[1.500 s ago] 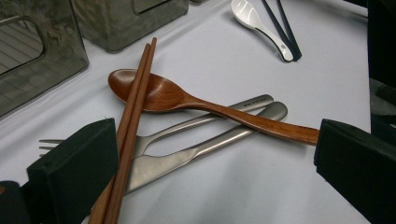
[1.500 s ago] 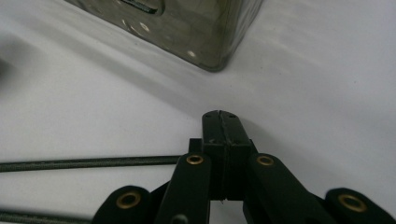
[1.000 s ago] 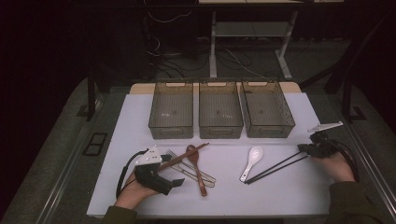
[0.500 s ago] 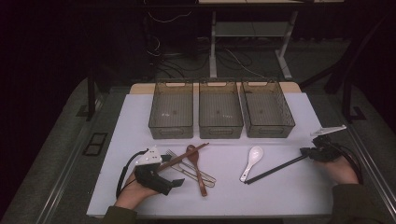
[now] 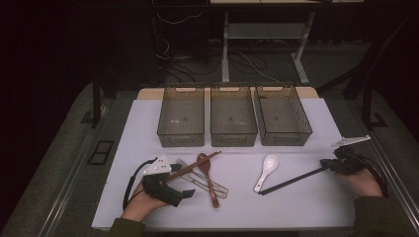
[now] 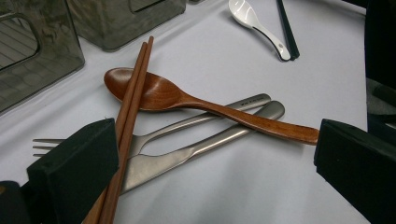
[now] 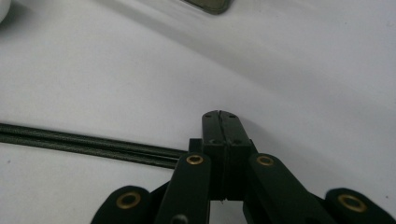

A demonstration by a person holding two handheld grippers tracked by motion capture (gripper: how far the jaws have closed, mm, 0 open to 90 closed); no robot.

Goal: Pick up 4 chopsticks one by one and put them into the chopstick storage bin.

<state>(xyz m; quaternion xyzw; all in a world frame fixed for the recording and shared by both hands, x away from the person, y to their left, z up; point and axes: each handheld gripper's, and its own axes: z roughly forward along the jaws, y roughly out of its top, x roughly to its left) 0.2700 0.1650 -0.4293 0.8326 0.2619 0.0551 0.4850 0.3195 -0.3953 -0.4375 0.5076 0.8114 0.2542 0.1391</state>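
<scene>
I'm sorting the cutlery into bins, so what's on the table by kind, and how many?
Bins: 3
Spoons: 2, wooden and white
Chopstick pairs: 2, wooden and black
Metal fork: 1
Metal knife: 1
Total: 9

black chopsticks (image 5: 291, 180): pair, flat on your white mat, side by side | tips beside white spoon (image 5: 266, 170)

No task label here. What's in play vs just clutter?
Likely in play: three bins, wooden chopsticks, wooden spoon, fork, knife, white spoon, black chopsticks, left gripper, right gripper.
Lying about: floor cables, desk frame.
</scene>
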